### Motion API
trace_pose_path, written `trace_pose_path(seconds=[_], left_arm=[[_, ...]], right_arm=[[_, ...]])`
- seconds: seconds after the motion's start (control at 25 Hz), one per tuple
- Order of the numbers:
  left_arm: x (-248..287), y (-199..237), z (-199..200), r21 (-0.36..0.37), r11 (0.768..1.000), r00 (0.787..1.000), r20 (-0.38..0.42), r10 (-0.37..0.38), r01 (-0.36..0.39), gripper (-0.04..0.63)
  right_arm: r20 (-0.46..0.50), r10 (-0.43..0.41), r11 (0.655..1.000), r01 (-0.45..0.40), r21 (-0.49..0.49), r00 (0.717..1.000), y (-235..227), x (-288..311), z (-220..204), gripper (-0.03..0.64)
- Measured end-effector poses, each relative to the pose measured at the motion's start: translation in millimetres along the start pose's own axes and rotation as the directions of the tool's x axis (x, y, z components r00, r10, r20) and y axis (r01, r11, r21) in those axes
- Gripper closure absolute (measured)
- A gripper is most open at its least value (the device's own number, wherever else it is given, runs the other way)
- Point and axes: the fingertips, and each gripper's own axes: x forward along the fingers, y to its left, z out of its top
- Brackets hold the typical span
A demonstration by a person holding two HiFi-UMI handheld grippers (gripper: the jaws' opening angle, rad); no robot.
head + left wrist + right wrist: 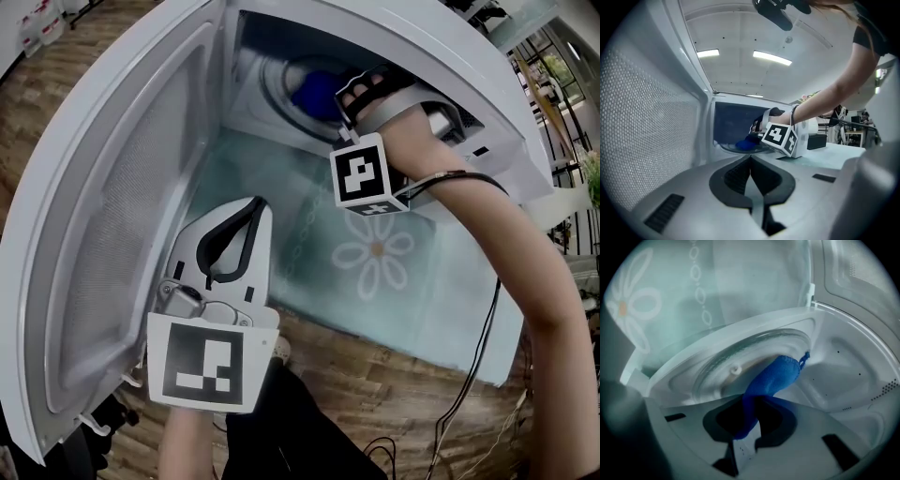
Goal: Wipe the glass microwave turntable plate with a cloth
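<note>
The white microwave (281, 56) stands open, and the glass turntable plate (754, 350) lies on its floor. My right gripper (747, 403) reaches into the cavity, shut on a blue cloth (774, 377) whose free end rests on the plate near its rim. In the head view the blue cloth (314, 92) shows deep inside, behind the right gripper's marker cube (366, 173). My left gripper (255, 202) hangs outside in front of the opening, shut with nothing in it. It points toward the blue cloth (746, 143) and the plate (727, 149).
The microwave door (122, 216) swings wide open at the left, close to the left gripper. A pale teal tablecloth with a flower print (375, 253) covers the surface before the microwave. A black cable (478, 347) trails from the right arm over the wooden boards (394, 384).
</note>
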Motion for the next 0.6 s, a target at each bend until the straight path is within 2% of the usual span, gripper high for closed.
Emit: trace_pose_path(seconds=[0.2,0.32,0.44,0.6], left_arm=[[0.1,1.7,-2.8,-0.005,1.0,1.0,-0.002,-0.004,0.004,0.591],[-1.0,3.1,-4.0,-0.004,1.0,1.0,-0.003,-0.005,0.005,0.591],[-2.2,2.3,-3.9,-0.001,1.0,1.0,-0.001,-0.01,0.01,0.591],[-3.4,1.3,-2.4,-0.001,1.0,1.0,0.003,-0.014,0.014,0.591]], right_arm=[[-0.046,0.093,0.991,-0.097,-0.093,0.995,24.7,-0.7,-11.3,0.571],[-0.098,0.169,0.976,-0.18,-0.125,0.981,38.9,-2.4,-18.8,0.569],[-0.176,0.248,0.942,-0.279,-0.184,0.953,55.0,-5.2,-27.2,0.569],[-0.262,0.359,0.88,-0.419,-0.225,0.896,77.9,-10.0,-39.7,0.571]])
